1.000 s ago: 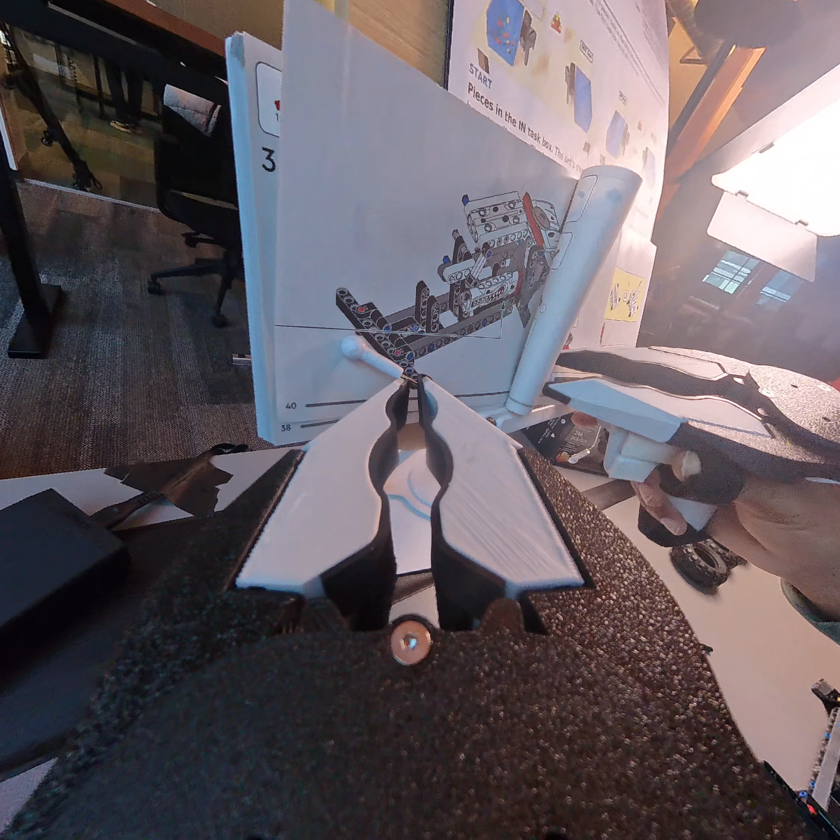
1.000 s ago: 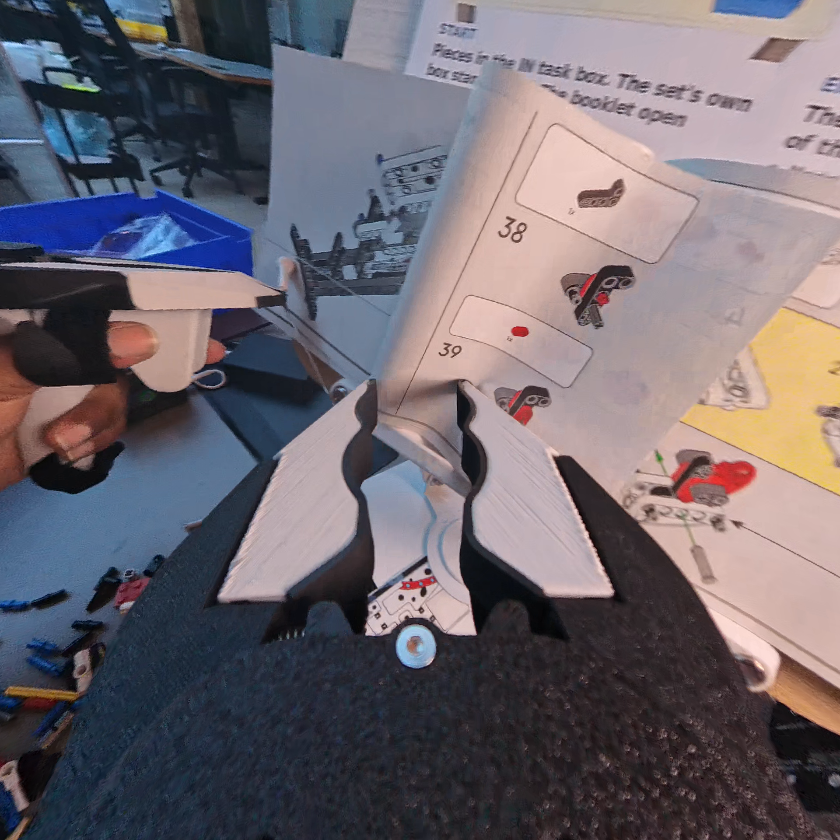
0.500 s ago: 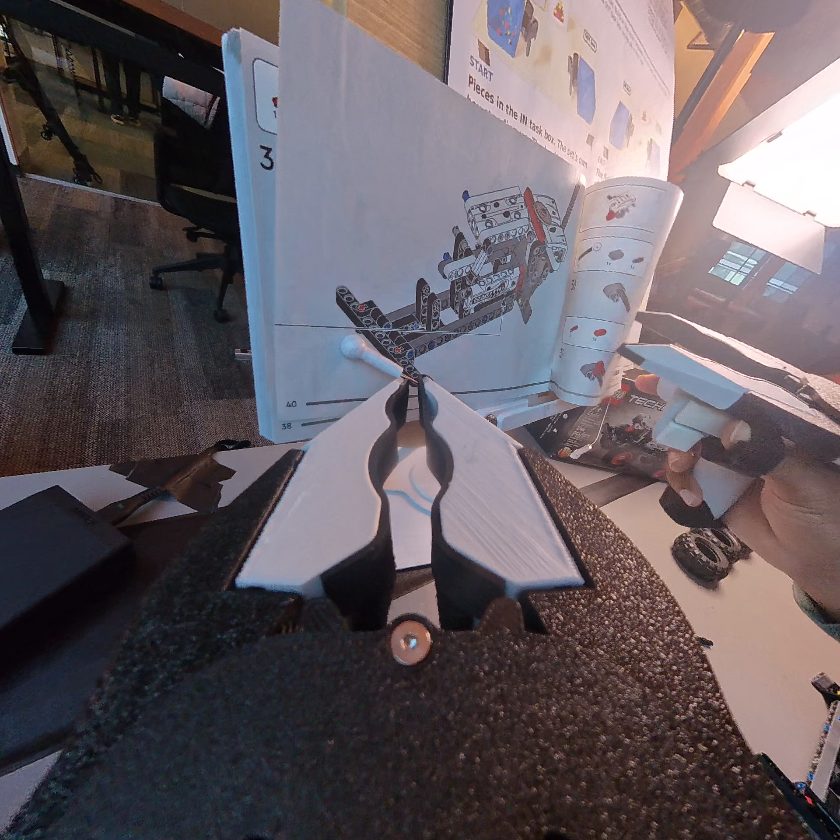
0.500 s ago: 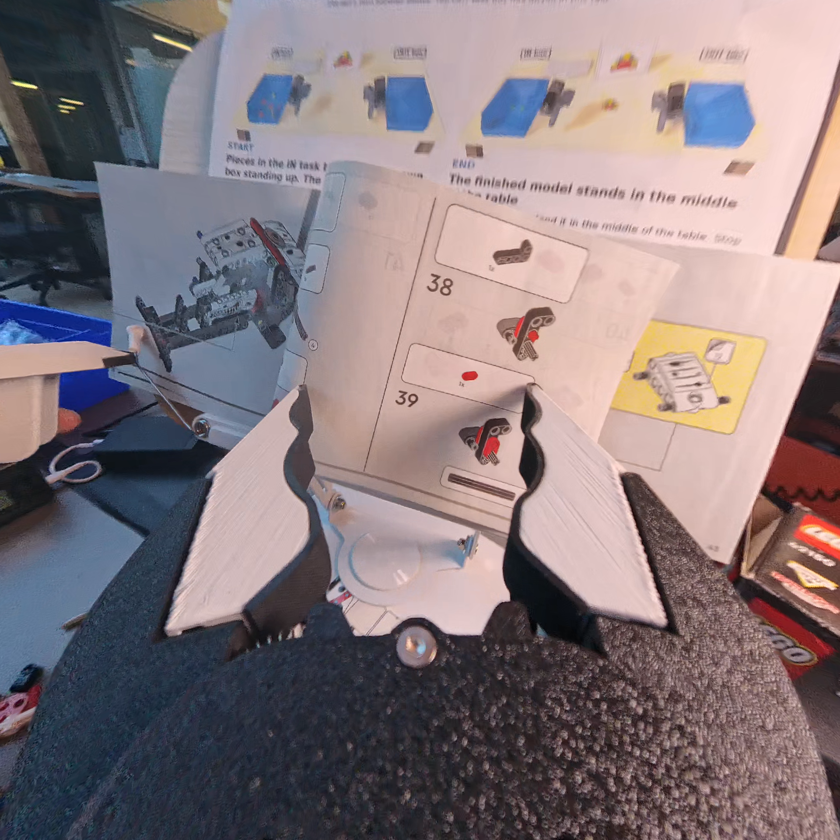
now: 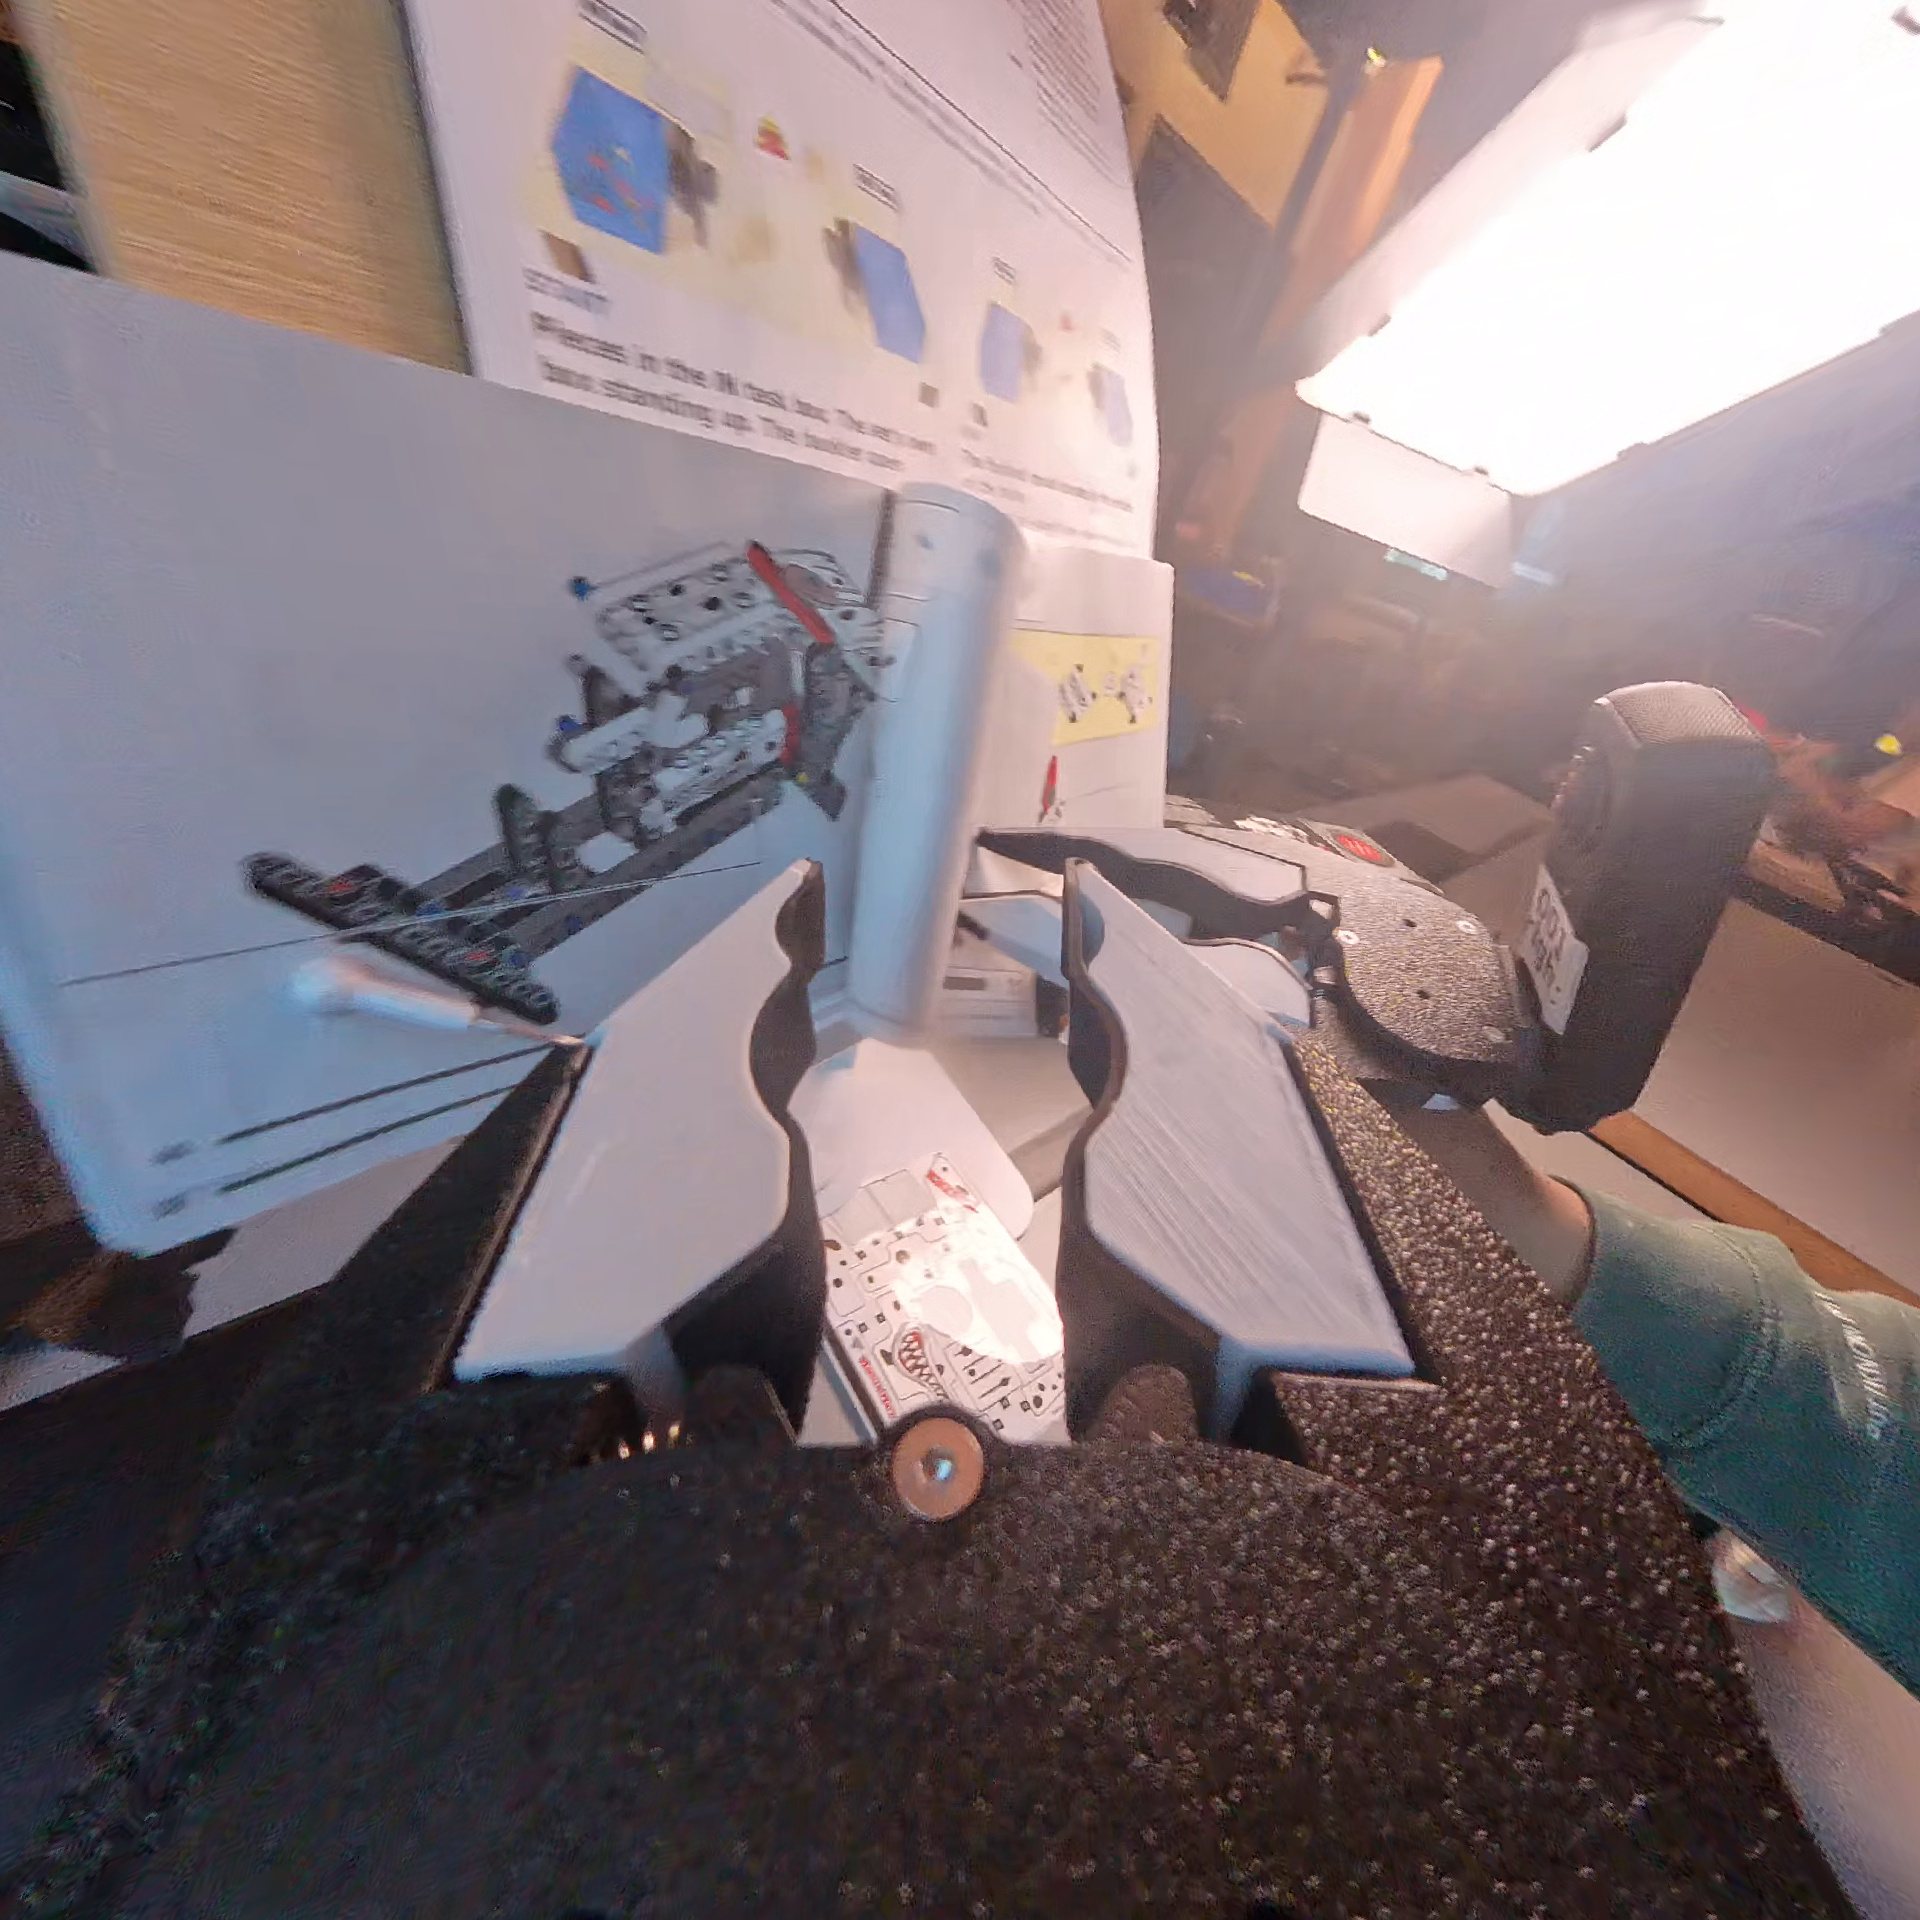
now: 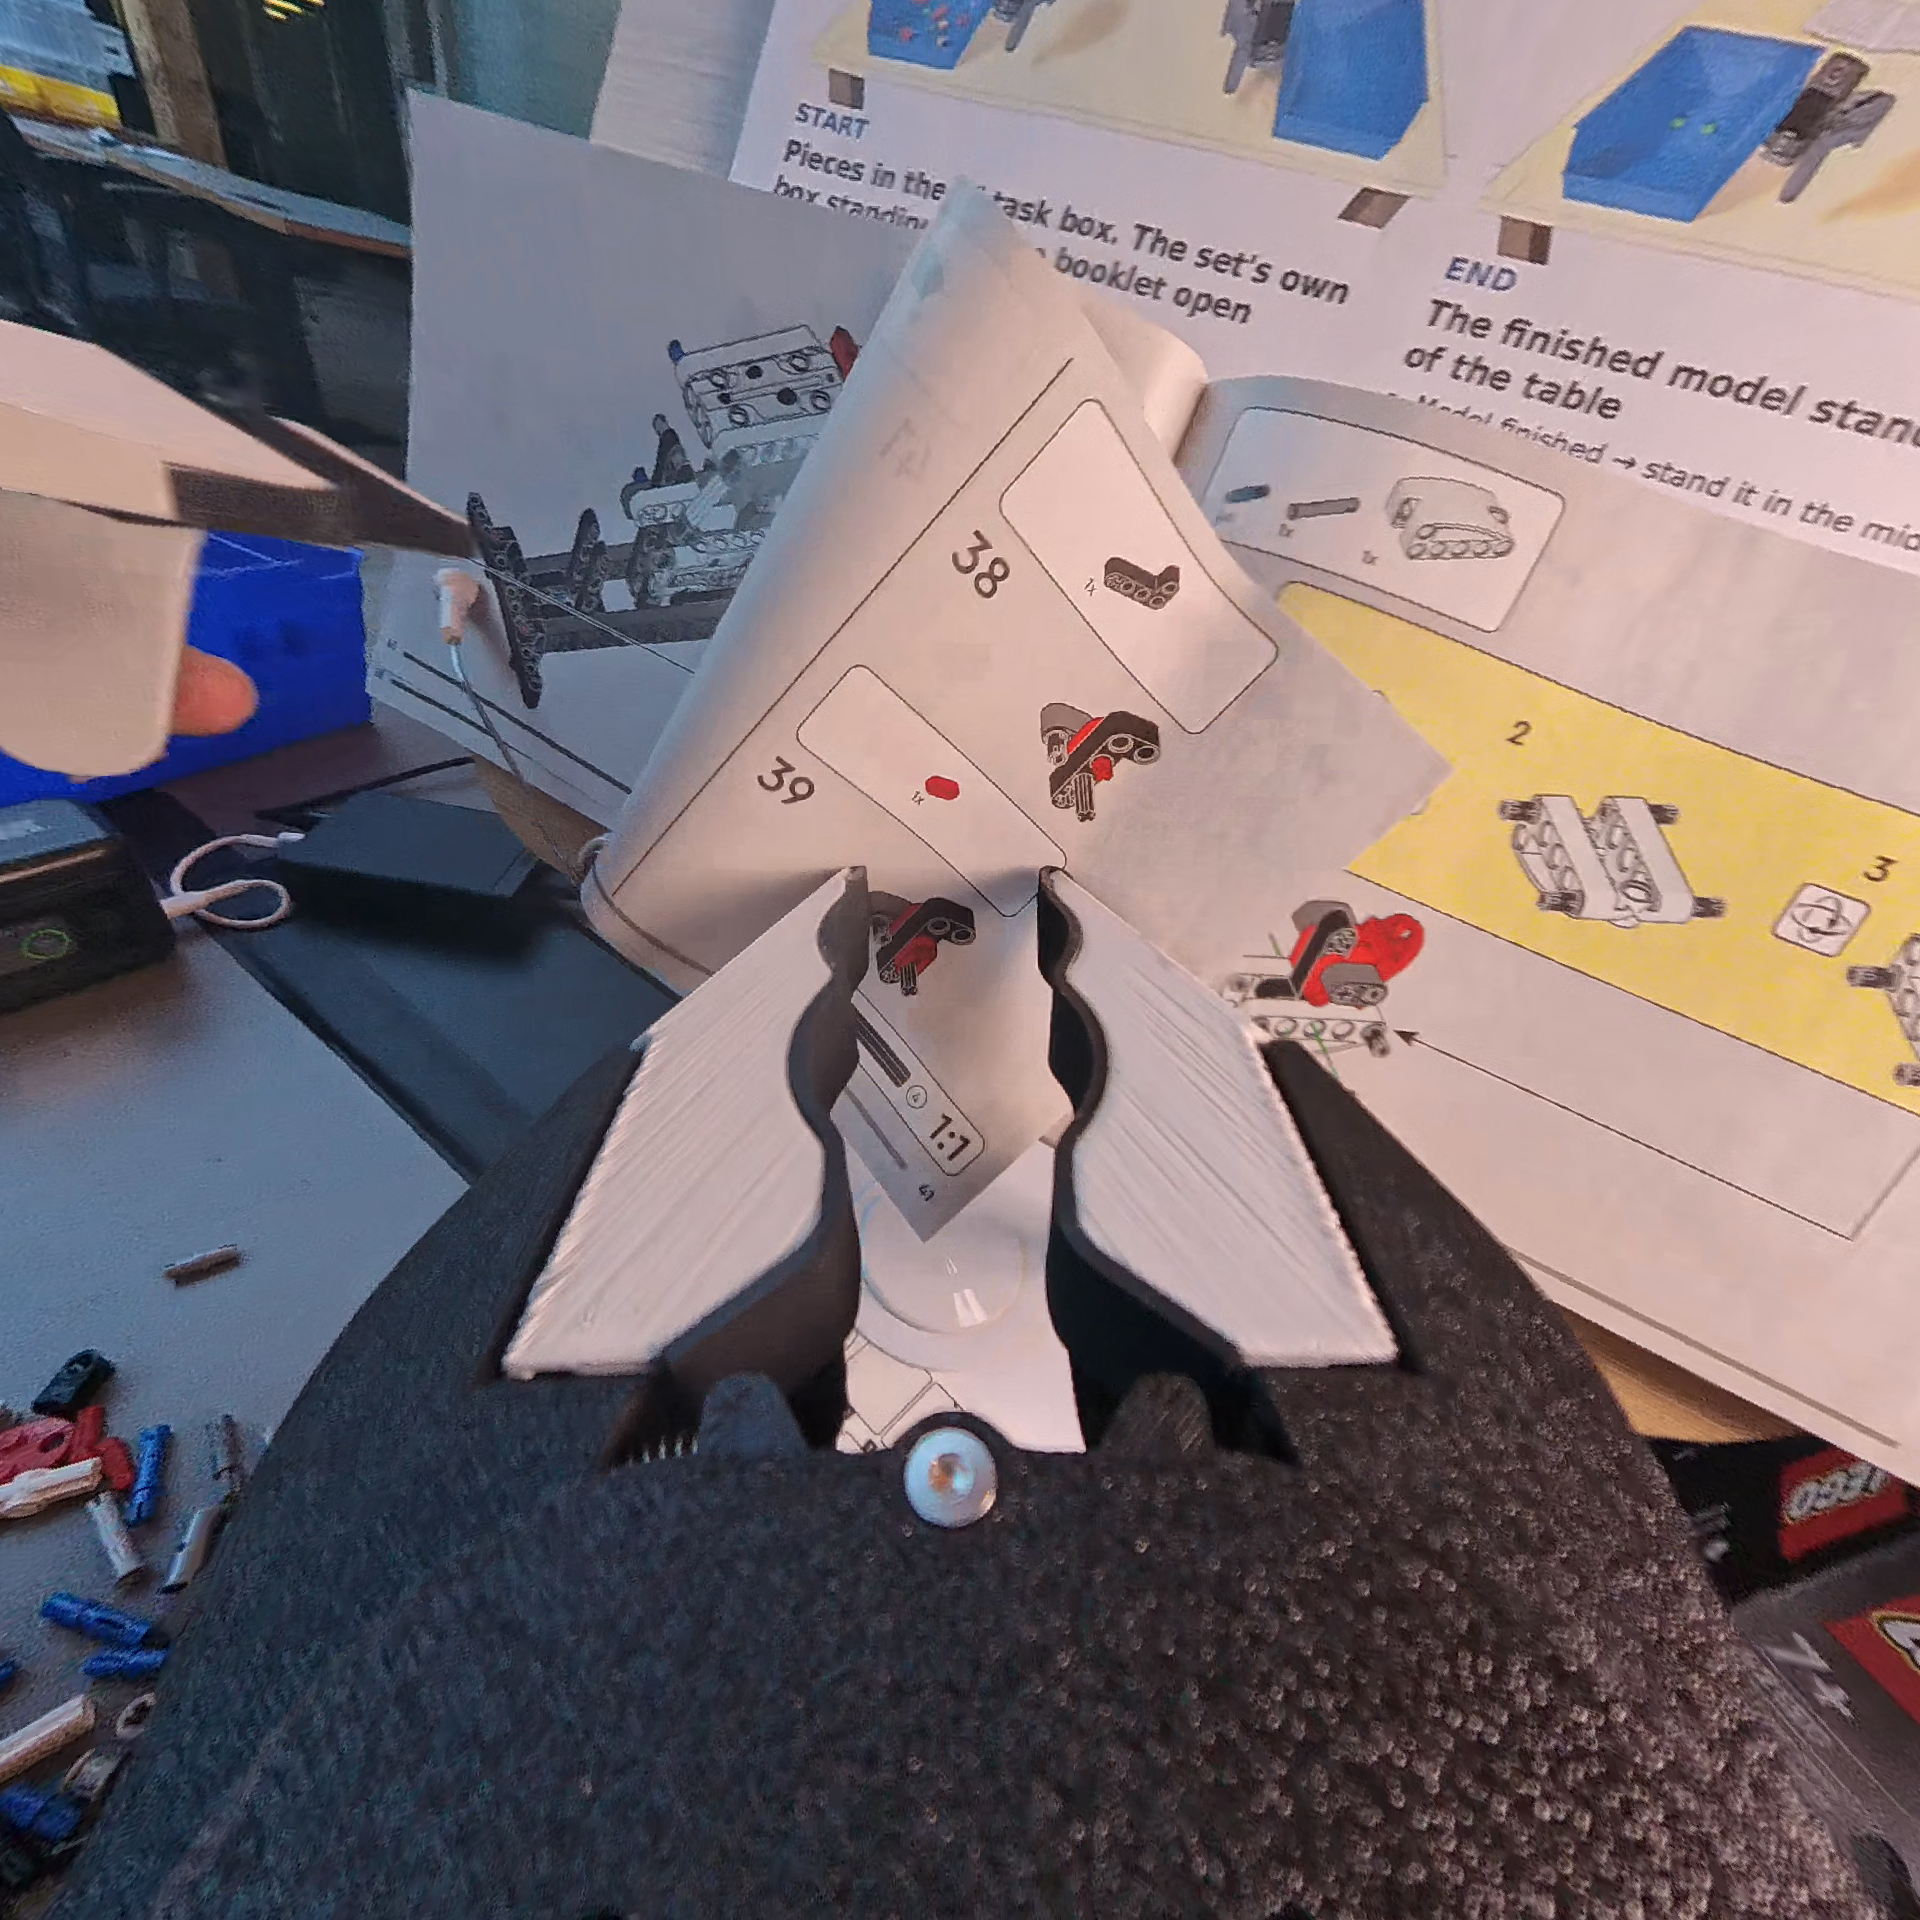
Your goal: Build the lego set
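Now both grippers (image 5: 940, 894) (image 6: 951, 883) gaping, unloaded; loose booklet page (image 6: 997, 665) edge between right fingers.

Instruction booklet (image 6: 1039, 665) stands open at the back of the table (image 6: 156, 1122), with a large instruction poster (image 6: 1299, 239) upright behind it. One booklet page (image 5: 925, 769) curls forward from the spine, between the left-hand page (image 5: 312, 727) and the right-hand page (image 6: 1558, 831). Right gripper (image 6: 951, 883) sits just in front of the curled page, its lower corner lying between the jaws. Left gripper (image 5: 940, 904) faces the spine from the left. Loose lego pieces (image 6: 94, 1475) lie on the table to the left front. Bin (image 6: 281, 644) behind the left gripper. Sticker sheet (image 5: 935, 1299) lies flat before the booklet.
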